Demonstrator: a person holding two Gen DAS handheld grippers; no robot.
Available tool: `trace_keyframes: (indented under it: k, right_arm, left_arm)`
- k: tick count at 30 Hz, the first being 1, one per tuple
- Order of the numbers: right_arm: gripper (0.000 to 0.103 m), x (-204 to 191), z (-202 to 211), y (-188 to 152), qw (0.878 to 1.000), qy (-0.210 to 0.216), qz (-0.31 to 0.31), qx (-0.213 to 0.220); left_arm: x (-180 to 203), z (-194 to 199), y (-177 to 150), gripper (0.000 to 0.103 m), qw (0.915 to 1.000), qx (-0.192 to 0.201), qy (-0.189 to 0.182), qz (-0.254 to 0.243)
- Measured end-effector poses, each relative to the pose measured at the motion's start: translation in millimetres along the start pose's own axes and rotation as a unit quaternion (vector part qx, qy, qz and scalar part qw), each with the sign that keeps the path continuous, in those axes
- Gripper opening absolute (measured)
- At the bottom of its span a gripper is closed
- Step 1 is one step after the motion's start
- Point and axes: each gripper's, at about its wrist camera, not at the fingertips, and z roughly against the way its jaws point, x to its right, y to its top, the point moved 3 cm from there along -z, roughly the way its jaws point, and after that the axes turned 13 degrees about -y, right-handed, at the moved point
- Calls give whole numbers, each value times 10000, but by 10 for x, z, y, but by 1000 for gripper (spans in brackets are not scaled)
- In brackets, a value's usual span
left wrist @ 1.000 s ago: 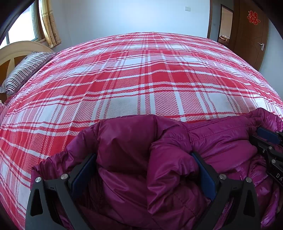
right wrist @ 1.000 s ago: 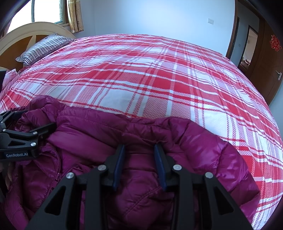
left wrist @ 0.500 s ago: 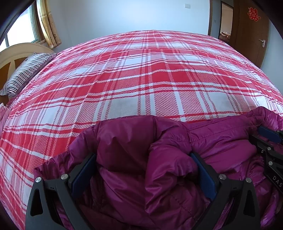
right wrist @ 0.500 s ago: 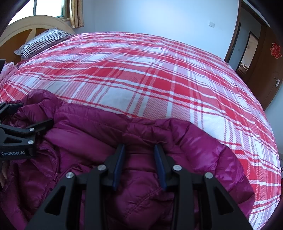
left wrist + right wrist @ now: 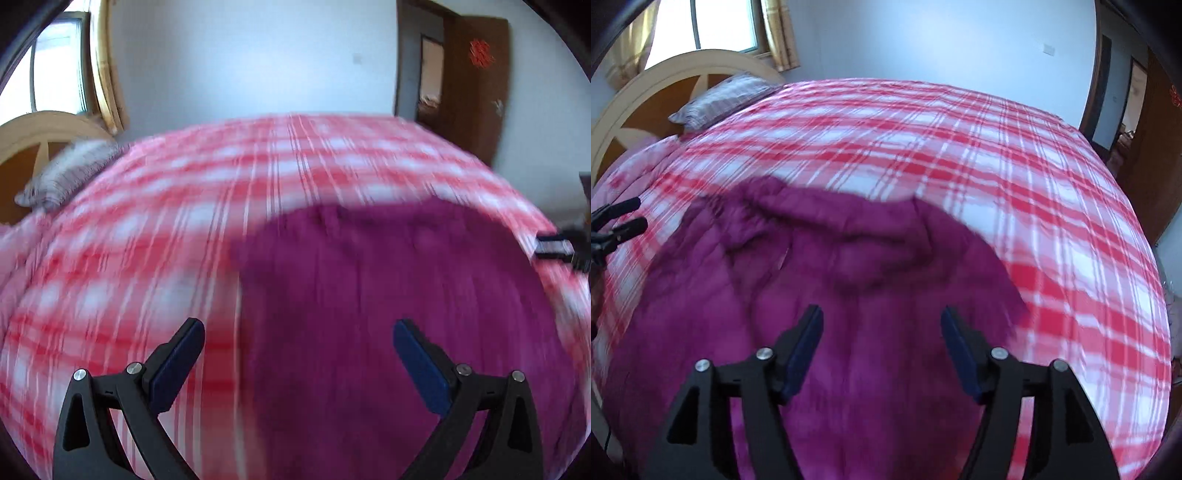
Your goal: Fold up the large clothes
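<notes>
Progress first, as judged from the left wrist view: the magenta padded jacket (image 5: pixel 388 314) lies released on the red-and-white checked bed (image 5: pixel 155 258), gathered into a broad mound, not a neat flat packet, so at least one fold looks laid down while tidying and further folds probably remain. Blur hides the seams, so I cannot tell how many layers are stacked. The left hand-held gripper (image 5: pixel 299 354) has its jaws spread wide and holds nothing. Its right pad hangs over the jacket's near left part and its left pad over bare bedding, so the jacket's left edge runs up between the two. At the far right edge, the tips of the right hand-held gripper (image 5: pixel 554 246) show just off the jacket's right side. A striped pillow (image 5: pixel 70 173) sits far left by the headboard.

From the right wrist view, the jacket (image 5: pixel 820 295) fills the near left and middle of the bed (image 5: pixel 1015 192), its far edge rumpled into thick ridges, its right edge ending just right of the pads. The right hand-held gripper (image 5: pixel 881 350) is opening, its pads clear of the cloth with nothing pinched between them, and the jacket lies directly below and beyond them. Far left, the left hand-held gripper (image 5: pixel 626 218) shows only its tips, above the bedding beside the jacket's left edge.
</notes>
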Motion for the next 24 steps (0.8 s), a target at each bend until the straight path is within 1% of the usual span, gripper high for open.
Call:
trace_keyframes:
  k: [1, 2, 4, 6, 7, 8, 11, 13, 15, 17, 18, 21, 23, 24]
  right_arm:
    - [75, 50, 203, -273, 9999, 99, -69, -112]
    - [78, 80, 334, -470, 9996, 178, -130, -187]
    - [81, 108, 551, -863, 9987, 302, -192, -368]
    - [82, 82, 753, -1358, 9978, 240, -179, -593]
    - [82, 77, 808, -1515, 9973, 200, -207, -672]
    - [82, 52, 874, -1755, 9963, 173, -299, -782]
    - [82, 11, 1030, -2277, 9932, 155, -609, -978]
    - [82, -11, 1139, -2591, 9892, 264, -912, -1115]
    - [82, -52, 1269, -2853, 9875, 298, -995, -1184]
    - [82, -73, 1379, -2970, 9879, 222, -1043, -1124]
    - [82, -83, 1415, -3015, 9870, 286, -1143, -1089]
    - [82, -104, 1385, -2994, 9841, 399, -1474, -911]
    - [82, -190, 1285, -2983, 9799, 653, -1662, -895]
    - [80, -248, 1219, -2959, 9781, 785, -1702, -906]
  left_arm:
    - [7, 125, -264, 102, 9998, -99, -134, 63]
    - [16, 214, -490, 102, 9994, -216, -230, 112]
    - [54, 402, -954, 102, 9985, -414, -293, 225]
    - [114, 552, -1303, 102, 9980, -454, -337, 285]
    - [139, 600, -1465, 102, 9979, -500, -307, 291]
    - [154, 648, -1609, 102, 9978, -534, -268, 303]
    - [174, 737, -1856, 102, 9968, -525, -313, 510]
    - [182, 807, -1972, 102, 9958, -477, -422, 658]
    - [226, 836, -2040, 102, 9949, -476, -524, 712]
    - [299, 841, -2094, 102, 9956, -445, -537, 630]
    - [350, 854, -2135, 102, 9956, -454, -540, 611]
    - [418, 845, -2189, 102, 9964, -414, -458, 580]
    - [423, 838, -2220, 102, 9967, -452, -379, 556]
    - [444, 838, -2235, 101, 9967, -489, -353, 535]
